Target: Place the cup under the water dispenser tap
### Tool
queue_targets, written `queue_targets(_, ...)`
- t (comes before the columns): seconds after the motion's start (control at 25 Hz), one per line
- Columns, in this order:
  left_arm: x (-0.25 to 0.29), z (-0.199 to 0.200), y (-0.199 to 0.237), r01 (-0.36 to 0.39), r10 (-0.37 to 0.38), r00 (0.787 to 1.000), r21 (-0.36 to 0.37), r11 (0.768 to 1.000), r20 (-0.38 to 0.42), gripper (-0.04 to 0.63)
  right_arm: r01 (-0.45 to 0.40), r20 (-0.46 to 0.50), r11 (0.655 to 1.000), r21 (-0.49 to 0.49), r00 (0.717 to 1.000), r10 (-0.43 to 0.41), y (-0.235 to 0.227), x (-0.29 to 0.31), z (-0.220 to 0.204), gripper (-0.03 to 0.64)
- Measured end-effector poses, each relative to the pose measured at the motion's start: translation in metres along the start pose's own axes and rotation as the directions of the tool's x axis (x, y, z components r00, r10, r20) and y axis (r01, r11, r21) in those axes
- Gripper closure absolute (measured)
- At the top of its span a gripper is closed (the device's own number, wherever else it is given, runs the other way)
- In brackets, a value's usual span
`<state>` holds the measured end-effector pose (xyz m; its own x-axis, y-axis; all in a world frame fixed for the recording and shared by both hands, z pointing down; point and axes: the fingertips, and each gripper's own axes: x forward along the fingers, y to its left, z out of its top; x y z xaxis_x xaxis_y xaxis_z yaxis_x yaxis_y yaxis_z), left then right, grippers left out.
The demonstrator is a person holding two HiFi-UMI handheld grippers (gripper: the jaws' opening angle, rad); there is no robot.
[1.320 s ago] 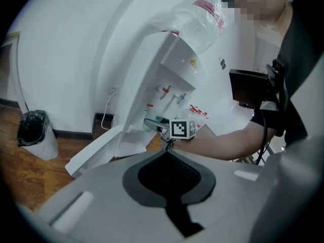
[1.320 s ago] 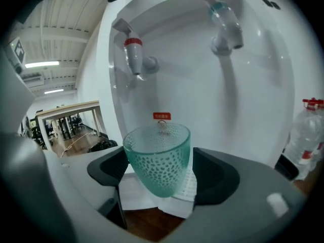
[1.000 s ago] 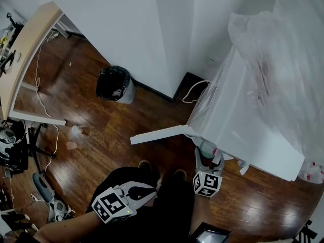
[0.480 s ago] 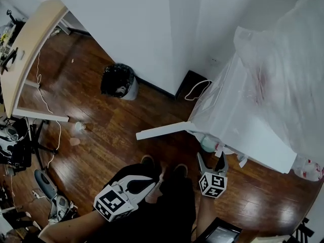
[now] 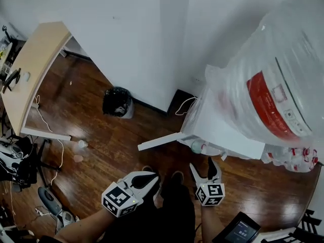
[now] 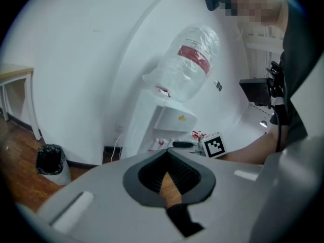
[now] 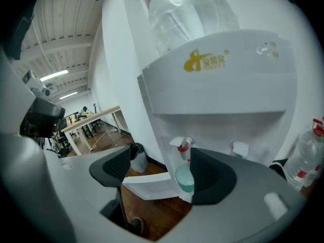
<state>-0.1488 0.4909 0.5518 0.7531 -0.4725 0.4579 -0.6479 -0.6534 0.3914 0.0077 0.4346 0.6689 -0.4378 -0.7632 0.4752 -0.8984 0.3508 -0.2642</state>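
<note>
Right tool [image 7: 161,178] holds its two dark ribbed pads [image 7: 114,170] wide apart. They are drawing closer, with nothing pressed between them. Just beyond its tips stands the small translucent teal plastic cup [image 7: 184,179], upright on a ledge of the white floor-standing water dispenser [image 7: 217,92] and directly beneath its red-capped tap [image 7: 184,147]. In the right gripper view the cup's far edge is hidden behind one pad, while the head view shows the cup apart from both jaw tips. A second, white tap [image 7: 239,149] sits beside the red one on the dispenser's front.

Left tool [image 6: 168,160] is closed up and empty, its pads meeting at the tip so that only a sliver of floor shows through. It hangs farther from the dispenser than the right tool does.

On top of the dispenser sits a large clear plastic water bottle with a red label [image 5: 268,92], wrapped in a thin clear bag. A white door panel [image 5: 159,140] juts sideways from the dispenser's lower front over the dark wooden floor [image 5: 101,135].

In the head view a round bin with a black liner [image 5: 117,102] stands against the wall to the left of the dispenser. A pale wooden tabletop [image 5: 33,67] lies farther that way. Small clear bottles with red caps [image 5: 293,156] cluster at the dispenser's right.
</note>
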Motion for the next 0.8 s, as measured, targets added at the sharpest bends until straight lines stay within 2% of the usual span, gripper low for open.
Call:
queue_targets(0.16, -0.022, 0.048, -0.008, -0.018, 0.021, 0.996, -0.033, 0.999, 0.083, 0.578, -0.02, 0.022, 0.999, -0.049, 1.0, 0.021, 0.021, -0.033, 0.053, 0.398)
queue_targets(0.24, -0.032, 0.069, -0.013, -0.012, 0.017, 0.993, -0.043, 0.999, 0.119, 0.578, -0.023, 0.041, 0.998, -0.055, 0.999, 0.025, 0.029, -0.051, 0.081, 0.419)
queue_targets(0.36, -0.044, 0.092, -0.022, 0.006, -0.004, 0.991, -0.009, 1.0, 0.136, 0.577, -0.024, 0.09, 0.999, -0.033, 0.996, 0.027, 0.04, -0.077, 0.123, 0.441)
queue_targets(0.48, -0.055, 0.115, -0.022, -0.008, 0.007, 0.985, 0.002, 1.0, 0.173, 0.578, -0.024, 0.146, 0.999, -0.025, 0.989, 0.027, 0.048, -0.099, 0.163, 0.458)
queue_targets(0.52, -0.059, 0.122, -0.022, -0.013, 0.013, 0.981, -0.003, 1.0, 0.192, 0.578, -0.019, 0.16, 0.999, -0.036, 0.987, 0.025, 0.05, -0.107, 0.174, 0.49)
queue_targets(0.56, -0.062, 0.127, -0.023, -0.015, 0.016, 0.977, -0.009, 1.0, 0.211, 0.578, -0.013, 0.173, 0.999, -0.05, 0.985, 0.021, 0.051, -0.114, 0.184, 0.543)
queue_targets(0.6, -0.063, 0.132, -0.024, -0.011, 0.015, 0.973, -0.015, 1.0, 0.229, 0.578, -0.006, 0.184, 0.998, -0.061, 0.983, 0.018, 0.051, -0.119, 0.191, 0.565)
queue_targets(0.8, -0.068, 0.137, -0.024, 0.016, -0.014, 0.966, -0.005, 1.0, 0.258, 0.578, 0.025, 0.231, 0.998, -0.051, 0.973, -0.013, 0.051, -0.135, 0.205, 0.595)
